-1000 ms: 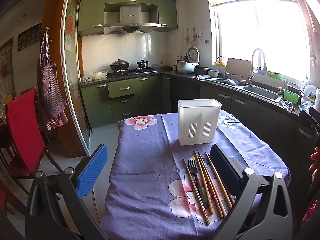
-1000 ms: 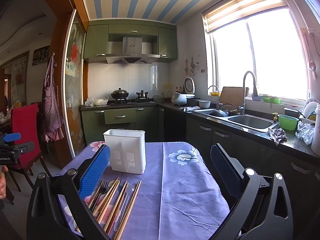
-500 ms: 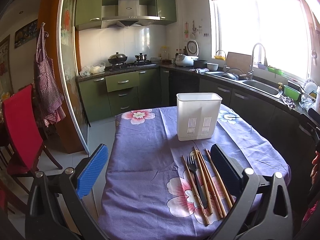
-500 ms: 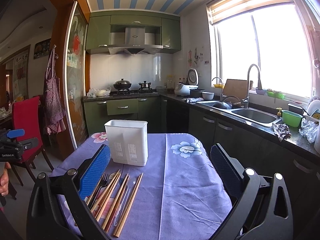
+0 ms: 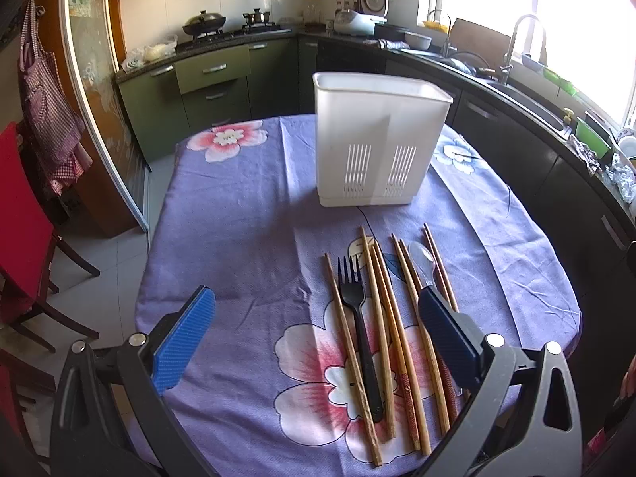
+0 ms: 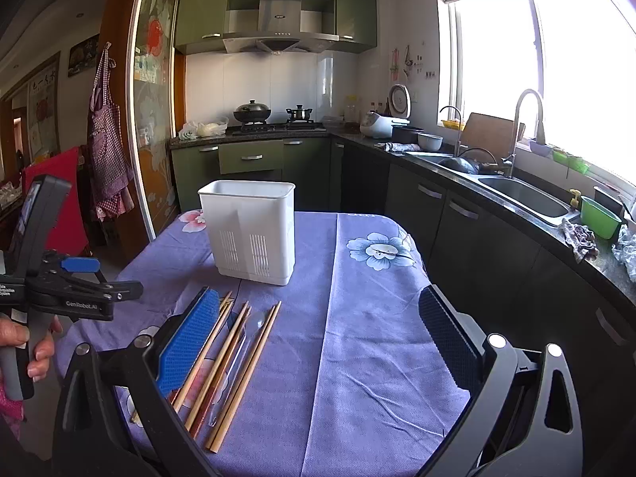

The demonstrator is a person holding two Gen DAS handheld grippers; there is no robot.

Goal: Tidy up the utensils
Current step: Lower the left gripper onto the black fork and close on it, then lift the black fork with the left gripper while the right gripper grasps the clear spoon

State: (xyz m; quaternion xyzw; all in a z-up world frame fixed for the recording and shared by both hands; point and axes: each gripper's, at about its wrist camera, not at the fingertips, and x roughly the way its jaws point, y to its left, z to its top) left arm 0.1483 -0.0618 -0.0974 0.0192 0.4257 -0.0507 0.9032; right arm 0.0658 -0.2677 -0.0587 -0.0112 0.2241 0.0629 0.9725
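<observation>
A white slotted utensil holder point(image 5: 379, 139) stands upright on the purple flowered tablecloth point(image 5: 238, 218); it also shows in the right wrist view point(image 6: 250, 230). In front of it lie several wooden chopsticks point(image 5: 381, 318), a black plastic fork point(image 5: 357, 318) and a clear spoon point(image 5: 423, 260). The chopsticks point(image 6: 234, 353) and the spoon point(image 6: 242, 353) also show in the right wrist view. My left gripper point(image 5: 318, 342) is open and empty above the utensils. My right gripper point(image 6: 322, 349) is open and empty above the cloth, right of the utensils.
A red chair point(image 5: 20, 230) stands left of the table. Green cabinets point(image 6: 254, 163) with a stove are behind it. A dark counter with a sink point(image 6: 520, 194) runs along the right. The left gripper's body and the hand on it point(image 6: 47, 290) show in the right wrist view.
Both grippers have moved forward and tilted down toward the table. The left one has come in over the utensils. Nothing on the table has moved.
</observation>
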